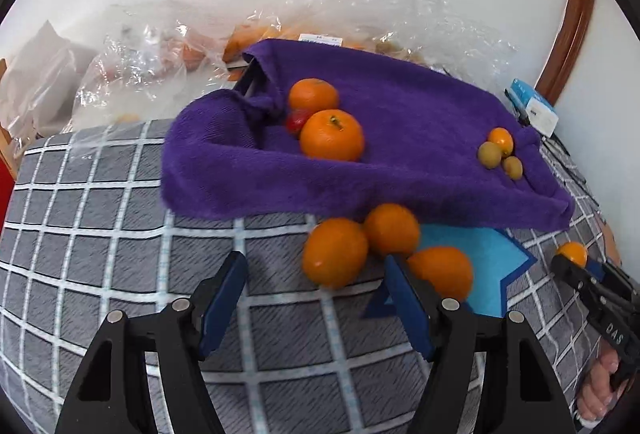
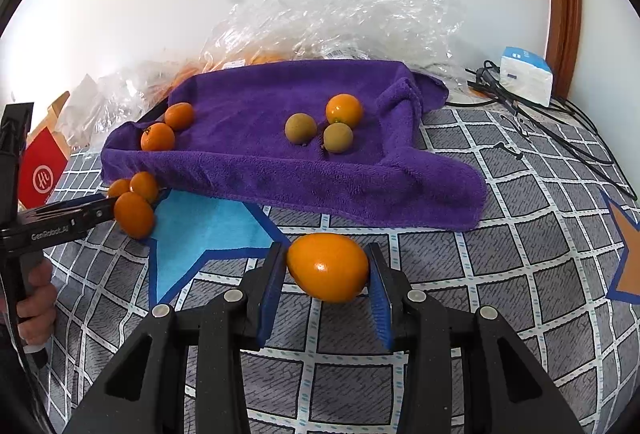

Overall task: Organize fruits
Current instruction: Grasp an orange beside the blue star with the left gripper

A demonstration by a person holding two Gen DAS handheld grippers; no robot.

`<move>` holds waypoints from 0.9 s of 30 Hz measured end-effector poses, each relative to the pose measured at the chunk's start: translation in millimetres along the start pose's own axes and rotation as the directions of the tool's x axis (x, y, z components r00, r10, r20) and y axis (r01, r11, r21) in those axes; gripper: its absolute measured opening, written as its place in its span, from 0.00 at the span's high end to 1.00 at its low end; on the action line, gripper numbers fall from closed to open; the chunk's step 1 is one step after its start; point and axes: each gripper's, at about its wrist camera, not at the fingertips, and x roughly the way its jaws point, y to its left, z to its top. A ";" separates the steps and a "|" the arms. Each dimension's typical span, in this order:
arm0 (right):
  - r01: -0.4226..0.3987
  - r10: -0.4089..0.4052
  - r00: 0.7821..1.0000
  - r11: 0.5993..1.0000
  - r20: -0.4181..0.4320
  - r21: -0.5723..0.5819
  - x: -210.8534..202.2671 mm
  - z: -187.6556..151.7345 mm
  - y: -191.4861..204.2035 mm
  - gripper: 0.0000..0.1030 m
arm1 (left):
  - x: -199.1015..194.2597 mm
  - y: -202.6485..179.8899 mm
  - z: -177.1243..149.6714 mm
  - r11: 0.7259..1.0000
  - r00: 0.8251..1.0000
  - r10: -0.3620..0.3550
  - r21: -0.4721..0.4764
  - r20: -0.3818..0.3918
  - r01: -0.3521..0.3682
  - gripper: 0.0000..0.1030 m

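A purple towel (image 1: pixel 400 122) (image 2: pixel 280 162) lies on a checked bedcover. On it are two oranges (image 1: pixel 332 135) with a small red fruit (image 1: pixel 295 122) at the left, and a small orange fruit (image 2: pixel 344 109) with two green-brown fruits (image 2: pixel 301 128) at the right. Three oranges (image 1: pixel 335 252) (image 2: pixel 134 214) lie on the cover at the towel's near edge. My left gripper (image 1: pixel 316 294) is open just before them, its right finger touching one. My right gripper (image 2: pixel 328 286) is shut on a small orange fruit (image 2: pixel 327 267), held above the cover; it also shows in the left wrist view (image 1: pixel 573 253).
Crinkled clear plastic bags (image 2: pixel 340 18) with more fruit lie behind the towel against the white wall. A blue-white box (image 2: pixel 526 74) and black cables (image 2: pixel 532 122) sit at the right. A red box (image 2: pixel 40 174) is at the left. A blue star patch (image 2: pixel 200 230) marks the cover.
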 end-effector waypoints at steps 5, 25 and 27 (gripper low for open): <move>-0.007 0.007 1.000 1.000 -0.007 0.014 1.5 0.1 -3.1 0.61 | -0.6 -6.4 -1.8 0.998 0.998 -0.053 0.016 0.027 0.052 0.65; -0.015 0.015 1.000 1.000 0.015 -0.010 -3.4 0.4 3.2 0.61 | -24.5 16.6 -6.3 0.983 0.976 -0.122 -0.112 0.182 0.144 0.71; -0.020 0.020 1.000 1.000 0.015 -0.010 -3.2 0.7 2.8 0.62 | -26.3 15.7 -7.0 0.984 0.974 -0.124 -0.105 0.191 0.146 0.71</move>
